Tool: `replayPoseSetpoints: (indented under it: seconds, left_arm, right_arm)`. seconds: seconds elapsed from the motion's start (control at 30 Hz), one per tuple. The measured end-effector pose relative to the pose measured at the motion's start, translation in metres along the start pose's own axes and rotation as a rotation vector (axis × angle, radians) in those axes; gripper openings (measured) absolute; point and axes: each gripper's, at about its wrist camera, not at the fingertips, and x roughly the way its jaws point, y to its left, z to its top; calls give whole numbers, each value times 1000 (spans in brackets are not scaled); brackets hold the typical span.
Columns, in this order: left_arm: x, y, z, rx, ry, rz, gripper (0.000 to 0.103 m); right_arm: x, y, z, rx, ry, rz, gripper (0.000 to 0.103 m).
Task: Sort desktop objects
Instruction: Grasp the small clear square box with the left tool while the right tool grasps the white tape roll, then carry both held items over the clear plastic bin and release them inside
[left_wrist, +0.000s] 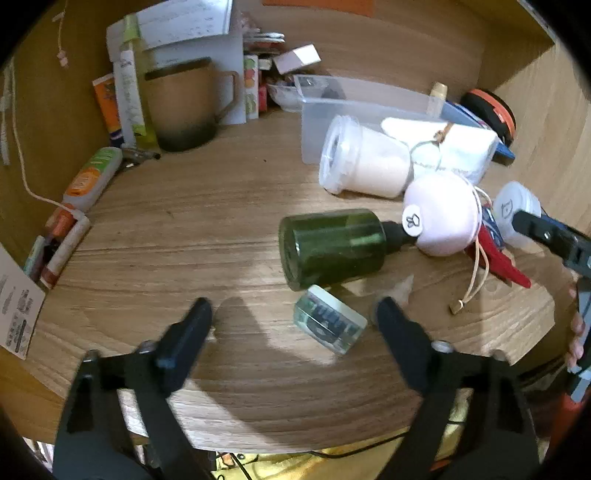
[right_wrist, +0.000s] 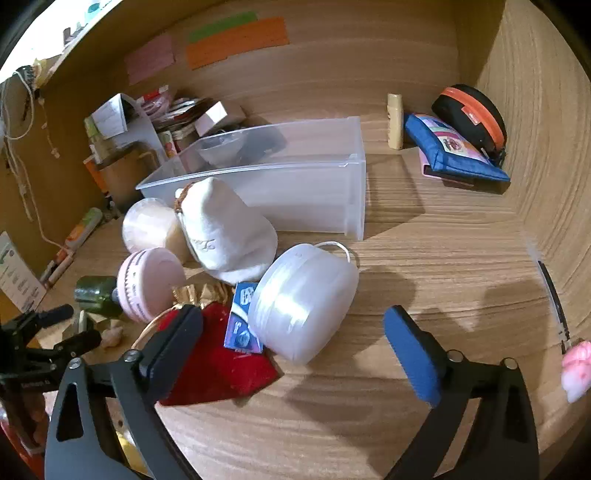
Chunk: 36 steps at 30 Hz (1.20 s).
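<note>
Left tongs (left_wrist: 293, 314): spread wide and empty above the wooden bench (left_wrist: 184, 229), tilted down toward it.
Small clear square-sided jar (left_wrist: 330, 320): lay on its side on the bench between the left fingers, touched by neither; one of these. Probably light and stiff, with slick faces; a hold across its flat sides looked safest.
Dark green plastic bottle (left_wrist: 332, 247): one, on its side just beyond the jar, neck pointing right into the pile. Likely to roll; best taken across the round body.
Pink round case (left_wrist: 439, 214): one, against the bottle's neck. Smooth and domed, so it may slip from the pads.
Frosted jar of pale contents (left_wrist: 364, 158): one, tipped over beside the bin.
White cloth pouch (right_wrist: 225, 232): one, soft, will squash under a grip.
Red velvet pouch (right_wrist: 221, 354): one, limp, flat under the right tongs' left finger.
Right tongs (right_wrist: 293, 334): wide apart, holding nothing.
Translucent white round tub (right_wrist: 306, 302): one, on its side between the right fingers, ungripped. Light, slick, wide; needs nearly the full spread.
Clear plastic bin (right_wrist: 295, 199): one, behind the pile; apparently the place for sorted things.
</note>
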Motion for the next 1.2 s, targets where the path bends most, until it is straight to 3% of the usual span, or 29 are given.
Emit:
replayPoseSetpoints:
  seconds: [0.13,0.3,0.43,0.57,0.67,1.2]
  left_arm:
    - [0,1,1,0,-9,-8,79]
    - [1,2,1,6,-18,-7,63]
    - [1,4,1,10,-26,5,55]
    - [1,9,1,5,-34,21,36]
    - [1,14,3,-9,-37,22,34]
    - [-19,22,24,-24,-112,45,34]
  right_arm:
    - [7,-1,2,13,12,-9,85]
    - [17,-4,2,29,41,-2,63]
    - [20,-9,0,50,45,6,53]
    - [19,-10,1,53,33,0,40]
    - [18,-12,2,44,22,-21,29]
    - [-7,-25,15,76,-57,6,27]
